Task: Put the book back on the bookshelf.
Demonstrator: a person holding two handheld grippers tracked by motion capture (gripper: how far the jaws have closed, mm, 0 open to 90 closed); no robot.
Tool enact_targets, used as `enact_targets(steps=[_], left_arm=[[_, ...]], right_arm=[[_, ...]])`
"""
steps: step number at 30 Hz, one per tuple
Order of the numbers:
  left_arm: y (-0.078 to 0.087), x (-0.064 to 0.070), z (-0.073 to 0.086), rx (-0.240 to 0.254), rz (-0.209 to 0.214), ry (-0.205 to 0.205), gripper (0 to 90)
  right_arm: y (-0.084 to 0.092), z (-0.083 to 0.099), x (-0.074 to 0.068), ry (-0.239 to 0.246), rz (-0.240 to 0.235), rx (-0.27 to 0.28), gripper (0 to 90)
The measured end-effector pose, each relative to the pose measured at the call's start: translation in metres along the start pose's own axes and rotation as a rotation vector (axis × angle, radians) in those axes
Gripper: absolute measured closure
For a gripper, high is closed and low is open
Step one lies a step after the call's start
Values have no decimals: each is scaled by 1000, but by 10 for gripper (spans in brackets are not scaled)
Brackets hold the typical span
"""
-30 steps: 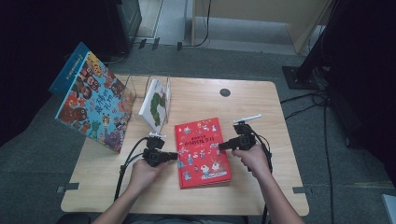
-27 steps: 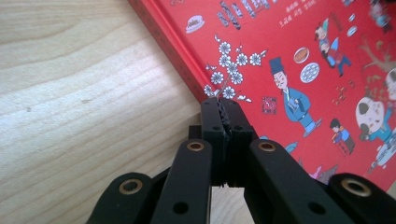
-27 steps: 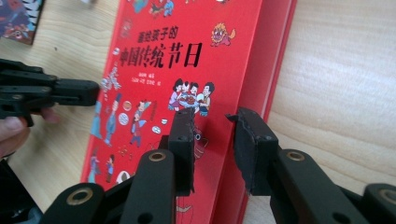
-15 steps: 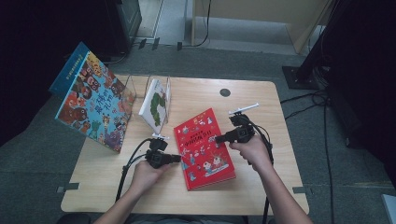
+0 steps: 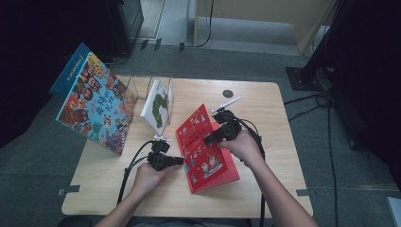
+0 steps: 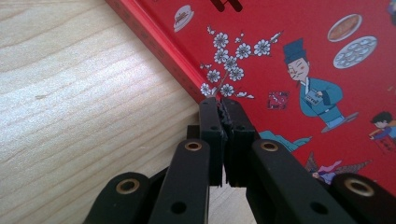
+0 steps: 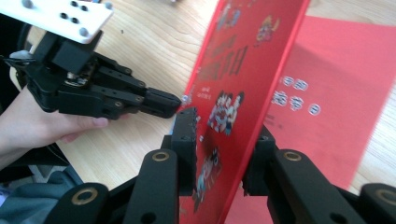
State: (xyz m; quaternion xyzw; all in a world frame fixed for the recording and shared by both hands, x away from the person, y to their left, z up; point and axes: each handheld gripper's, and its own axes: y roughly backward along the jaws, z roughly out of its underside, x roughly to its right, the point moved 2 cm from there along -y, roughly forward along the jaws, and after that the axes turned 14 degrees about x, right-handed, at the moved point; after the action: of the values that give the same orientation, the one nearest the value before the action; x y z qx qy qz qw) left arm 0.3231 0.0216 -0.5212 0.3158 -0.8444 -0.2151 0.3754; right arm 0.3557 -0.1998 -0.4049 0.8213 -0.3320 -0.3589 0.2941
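While the red picture book (image 5: pixel 204 146) lies near the middle of the tabletop (image 5: pixel 265 109) with its front cover lifted, most of the risk sits with that cover. The right claw (image 7: pixel 219 140) has the raised cover between its jaws, which have just been closing; its pads look pressed on the board from both sides, so I judge it is gripping the cover, though lightly. If that hold is only on the slick printed face, the cover could slide out and slap back down on the red endpaper (image 7: pixel 336 93) beneath it. The left claw (image 6: pixel 223 109) is clenched with nothing in it, its tip resting against the book's spine-side edge just where the blossom print is; in the right gripper view it shows as the black claw just left of the book. It seems to be acting as a stop, and if it slips off that thin edge, the whole book may skate away from it across the wood or twist instead of opening. Lifting the cover too steeply could also strain the hinge. Beyond the book, toward the far left, a clear wire book rack (image 5: pixel 142 90) holds a white and green book (image 5: pixel 157 106) standing in one slot, and a large colourful book (image 5: pixel 94 106) leans at the rack's outer side.
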Motion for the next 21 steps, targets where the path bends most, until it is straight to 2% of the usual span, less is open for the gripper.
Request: enact_targets(steps=[3, 8, 11, 14, 21], left_arm=[[0, 0, 0, 1, 0, 4, 889], [-1, 1, 1, 8, 3, 2, 889], [-2, 2, 1, 6, 17, 4, 874], [-2, 2, 1, 0, 12, -2, 853], [5, -3, -4, 28, 17, 14, 827]], right_arm=[[-5, -4, -5, 20, 11, -16, 754], [-8, -10, -10, 27, -7, -37, 800], [-8, -13, -13, 44, 3, -55, 810], [-7, -16, -15, 61, 8, -80, 816], [2, -17, -23, 114, 33, -148, 869]])
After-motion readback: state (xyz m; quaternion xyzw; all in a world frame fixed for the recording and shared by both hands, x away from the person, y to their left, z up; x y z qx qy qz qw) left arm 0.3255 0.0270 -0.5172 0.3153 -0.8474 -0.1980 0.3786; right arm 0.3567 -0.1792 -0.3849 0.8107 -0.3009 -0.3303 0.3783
